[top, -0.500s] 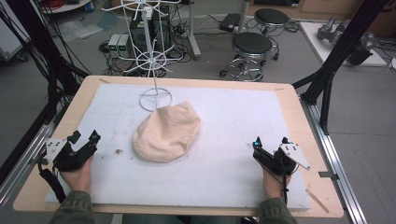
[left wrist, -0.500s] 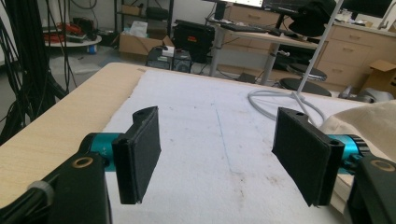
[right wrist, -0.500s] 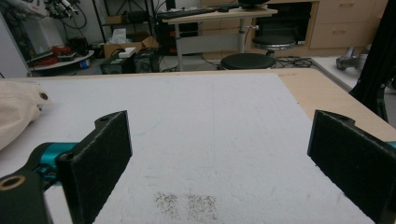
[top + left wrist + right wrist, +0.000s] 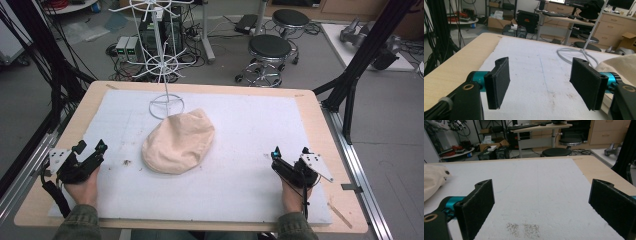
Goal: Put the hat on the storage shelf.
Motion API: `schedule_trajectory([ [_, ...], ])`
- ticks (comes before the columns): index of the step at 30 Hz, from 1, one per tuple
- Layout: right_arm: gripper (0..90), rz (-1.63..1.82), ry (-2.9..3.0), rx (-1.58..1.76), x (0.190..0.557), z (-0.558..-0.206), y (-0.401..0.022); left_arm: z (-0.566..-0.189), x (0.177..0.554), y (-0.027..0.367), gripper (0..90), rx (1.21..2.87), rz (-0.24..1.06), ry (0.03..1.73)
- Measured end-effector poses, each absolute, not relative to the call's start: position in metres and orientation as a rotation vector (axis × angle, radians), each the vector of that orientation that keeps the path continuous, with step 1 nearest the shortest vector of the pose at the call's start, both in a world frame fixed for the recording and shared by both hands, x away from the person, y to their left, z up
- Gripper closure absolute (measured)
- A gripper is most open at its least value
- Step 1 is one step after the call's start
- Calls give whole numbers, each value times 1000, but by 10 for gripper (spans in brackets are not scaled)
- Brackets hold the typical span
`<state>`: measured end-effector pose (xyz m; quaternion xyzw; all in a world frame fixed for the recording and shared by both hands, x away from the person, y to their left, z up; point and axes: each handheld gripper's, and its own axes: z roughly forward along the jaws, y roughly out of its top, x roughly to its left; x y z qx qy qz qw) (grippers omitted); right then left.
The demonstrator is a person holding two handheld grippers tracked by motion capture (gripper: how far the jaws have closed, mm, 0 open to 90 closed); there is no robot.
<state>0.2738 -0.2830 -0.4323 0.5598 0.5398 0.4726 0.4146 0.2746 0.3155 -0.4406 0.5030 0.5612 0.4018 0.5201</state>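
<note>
A cream fabric cap (image 4: 177, 142) lies crown-up in the middle of the white mat (image 4: 250, 125), its far edge against the ring base of a white wire stand (image 4: 166, 106). My left gripper (image 4: 90, 149) rests at the mat's front left, open, with nothing between its pads (image 4: 499, 82). In the left gripper view the cap (image 4: 621, 67) sits off to the right and the wire stand's base ring (image 4: 574, 53) lies ahead. My right gripper (image 4: 290, 152) rests at the front right, open and empty, pads (image 4: 477, 207) wide apart. The right gripper view has the cap (image 4: 432, 182) far left.
The mat covers a wooden table (image 4: 65, 145) with bare borders. The wire stand's upright and spoked arms (image 4: 162, 62) rise at the back centre. Black frame posts (image 4: 360, 60) flank the table; two stools (image 4: 270, 50) stand behind it. Small dark specks (image 4: 522, 228) mark the mat.
</note>
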Motion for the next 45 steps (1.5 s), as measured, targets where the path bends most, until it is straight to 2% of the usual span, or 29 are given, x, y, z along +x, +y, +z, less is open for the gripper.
schedule_trajectory([
  [18,53,1197,1355,1415,275,-432,-284,-440,279,317,323,1184,926,1358],
  [22,53,1201,1349,1423,275,-432,-287,-435,281,316,319,1190,865,1328],
  [27,53,1201,1356,1418,276,-433,-286,-426,281,311,314,1204,857,1271],
  [37,54,1193,1353,1410,275,-432,-286,-403,292,293,306,1328,756,1195],
  [45,54,1197,1364,1405,276,-433,-283,-394,309,276,333,1399,680,1177],
])
